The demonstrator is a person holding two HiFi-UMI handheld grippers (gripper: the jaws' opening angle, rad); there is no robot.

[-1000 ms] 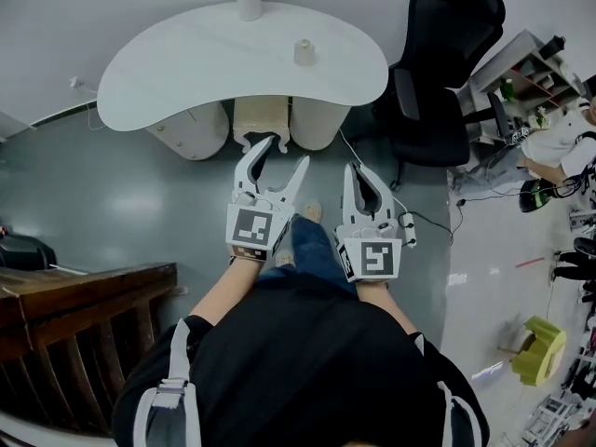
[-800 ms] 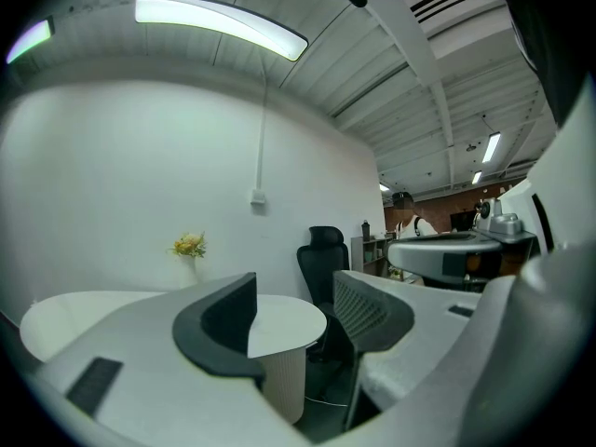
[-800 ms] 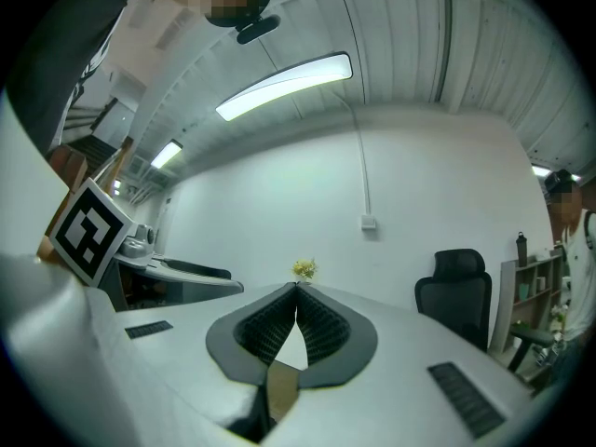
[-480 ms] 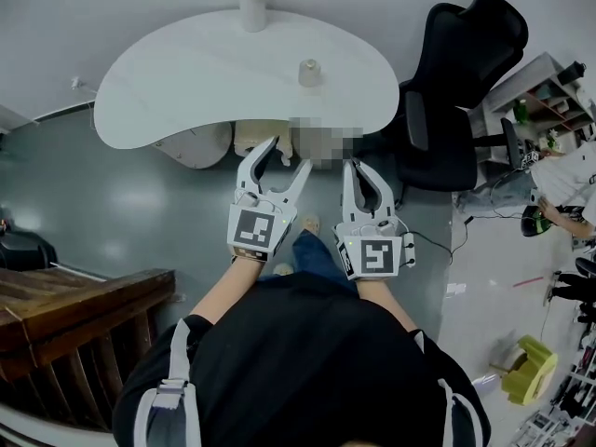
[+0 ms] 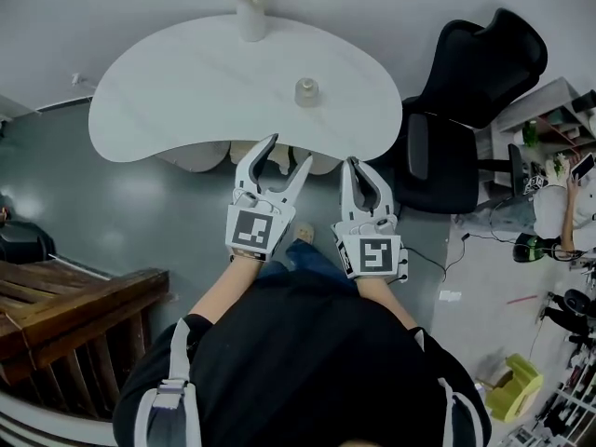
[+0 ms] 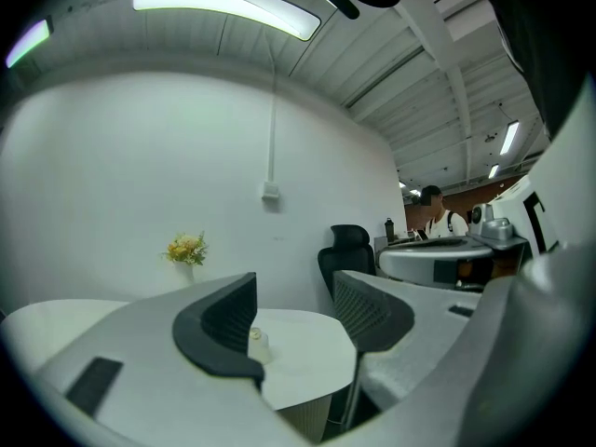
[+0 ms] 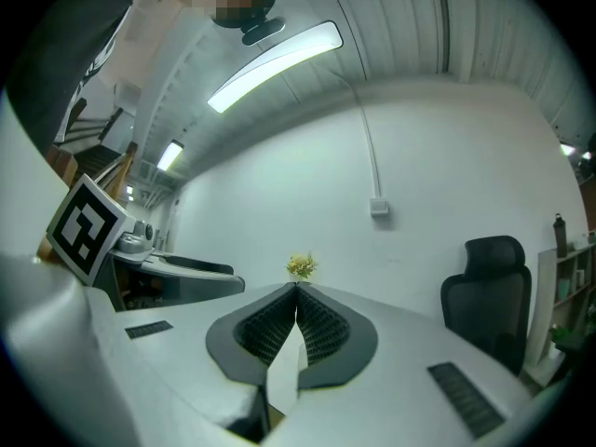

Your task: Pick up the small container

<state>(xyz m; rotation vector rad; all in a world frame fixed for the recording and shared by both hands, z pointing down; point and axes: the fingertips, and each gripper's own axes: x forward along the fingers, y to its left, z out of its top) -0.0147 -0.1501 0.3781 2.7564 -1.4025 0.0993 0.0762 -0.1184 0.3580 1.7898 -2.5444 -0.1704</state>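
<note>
Closer to the counter [image 5: 168, 101] than a second ago, the left hand-held gripper [image 5: 288, 150] gapes wide and empty while the right hand-held gripper [image 5: 354, 164] is pinched closed, so this looks like the approach, and next comes reaching the container [image 5: 306, 91] standing mid-counter.

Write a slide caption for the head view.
Person facing a white table with the small container; left gripper open, right gripper shut, both empty.
</note>
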